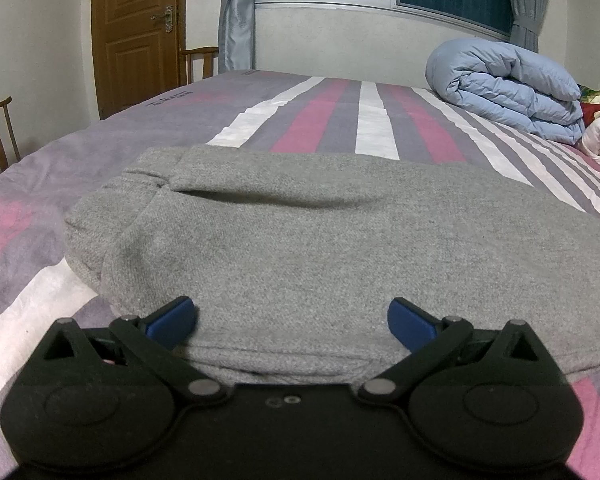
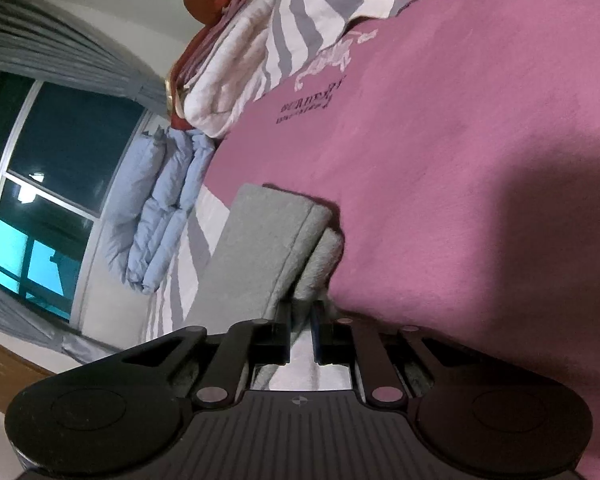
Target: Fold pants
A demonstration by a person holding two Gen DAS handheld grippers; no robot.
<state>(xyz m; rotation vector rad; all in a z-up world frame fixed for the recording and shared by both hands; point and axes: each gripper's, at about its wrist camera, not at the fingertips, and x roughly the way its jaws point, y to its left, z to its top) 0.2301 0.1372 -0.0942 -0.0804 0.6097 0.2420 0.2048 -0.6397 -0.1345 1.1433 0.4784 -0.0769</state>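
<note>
Bed point(image 1: 332, 120), covered by a striped sheet of purple, pink and white bands, carried every object in view; a rolled pale-blue quilted duvet point(image 1: 512, 88) lay at its far right, well apart from the work. Grey knit pants point(image 1: 300, 240), already folded into a thick rectangular bundle, lay on the sheet directly ahead of the left gripper point(image 1: 292, 320), their long axis running across that gripper's line of sight from left to right; the near folded edge sat just beside the blue fingertips point(image 1: 172, 320), which stood wide apart and held nothing. Right gripper point(image 2: 301, 336), rolled sideways in its own view, had its jaws drawn nearly together on a layer at one short end of the pants point(image 2: 268, 248), the cloth passing between them. Judged from this layout, the fold appeared nearly complete; the right gripper was the one engaged with the garment, while the left, facing the long side, was placed to press or square the bundle.
</note>
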